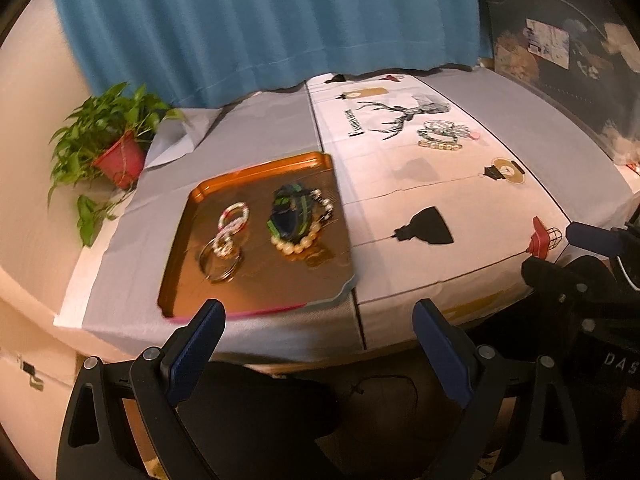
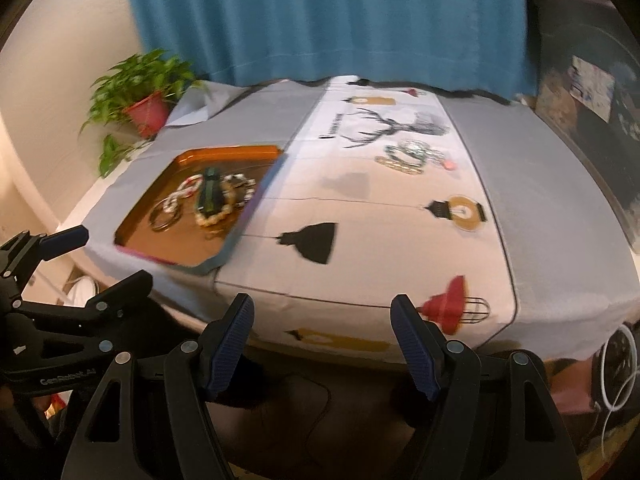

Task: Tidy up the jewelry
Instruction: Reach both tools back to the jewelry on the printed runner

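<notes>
From the left wrist view, the left tool point(image 1: 318, 320) hangs off the near edge of the worktop point(image 1: 440, 200) with its blue pads wide apart and nothing between them. Ahead of it sits the orange tray point(image 1: 256, 168), already carrying a bead bracelet looped with metal rings point(image 1: 226, 236) and a dark green band tangled with a pearl bracelet point(image 1: 298, 220). Well apart from the tray, far back on the printed cloth by the deer drawing, lies a small heap of loose bracelets point(image 1: 442, 134), which look like the pieces not yet sorted. From the right wrist view, the right tool point(image 2: 324, 320) also stands apart and empty, short of the worktop edge; the left tool shows at the lower left. The heap of loose bracelets point(image 2: 412, 154) lies up and to the right of it, the orange tray point(image 2: 224, 152) to the left. These bracelets should be light and limp, the strands sagging once lifted and the round beads prone to roll or slip between flat pads. Since the loops overlap, I judge the safest hold to be an outer arc of one strand, pinched across the beads, lifted slowly so neighbours fall away.
</notes>
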`<state>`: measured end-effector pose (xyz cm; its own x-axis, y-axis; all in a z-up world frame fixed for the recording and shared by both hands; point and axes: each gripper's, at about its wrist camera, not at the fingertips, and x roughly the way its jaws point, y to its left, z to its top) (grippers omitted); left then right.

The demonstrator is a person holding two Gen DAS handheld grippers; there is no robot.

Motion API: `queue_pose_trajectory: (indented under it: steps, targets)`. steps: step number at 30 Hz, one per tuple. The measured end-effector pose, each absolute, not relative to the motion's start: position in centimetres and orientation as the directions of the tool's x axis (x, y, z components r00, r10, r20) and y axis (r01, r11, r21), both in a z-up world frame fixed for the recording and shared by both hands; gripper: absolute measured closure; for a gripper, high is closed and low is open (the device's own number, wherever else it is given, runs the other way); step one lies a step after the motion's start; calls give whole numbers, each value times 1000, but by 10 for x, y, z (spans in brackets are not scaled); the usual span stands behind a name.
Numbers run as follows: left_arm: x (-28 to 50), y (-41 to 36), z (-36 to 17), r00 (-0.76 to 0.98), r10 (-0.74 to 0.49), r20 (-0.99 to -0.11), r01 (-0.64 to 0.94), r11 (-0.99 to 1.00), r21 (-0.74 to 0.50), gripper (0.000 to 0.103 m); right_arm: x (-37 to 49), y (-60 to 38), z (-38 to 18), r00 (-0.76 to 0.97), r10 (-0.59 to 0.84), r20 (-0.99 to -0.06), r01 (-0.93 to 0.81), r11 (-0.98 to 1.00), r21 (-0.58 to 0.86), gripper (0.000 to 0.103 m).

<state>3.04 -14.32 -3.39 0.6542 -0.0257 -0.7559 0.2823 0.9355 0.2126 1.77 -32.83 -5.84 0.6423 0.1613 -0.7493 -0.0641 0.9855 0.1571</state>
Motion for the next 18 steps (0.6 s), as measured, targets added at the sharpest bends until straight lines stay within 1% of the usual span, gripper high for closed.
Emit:
queue_pose_trajectory:
  steps: [11, 14, 18]
  targets:
    - [63, -188, -38, 647, -59, -760, 354, 906, 231, 9, 39, -386, -74, 634, 82, -769, 66, 985, 160, 32]
    - [80, -200, -37, 642, -72, -763, 374, 899, 229, 9, 51, -403, -76, 637, 59, -768, 86, 985, 147, 32]
    - [117, -219, -31, 641, -102, -761, 377, 905, 196, 9, 78, -437, -72, 665, 10, -747, 124, 985, 124, 31]
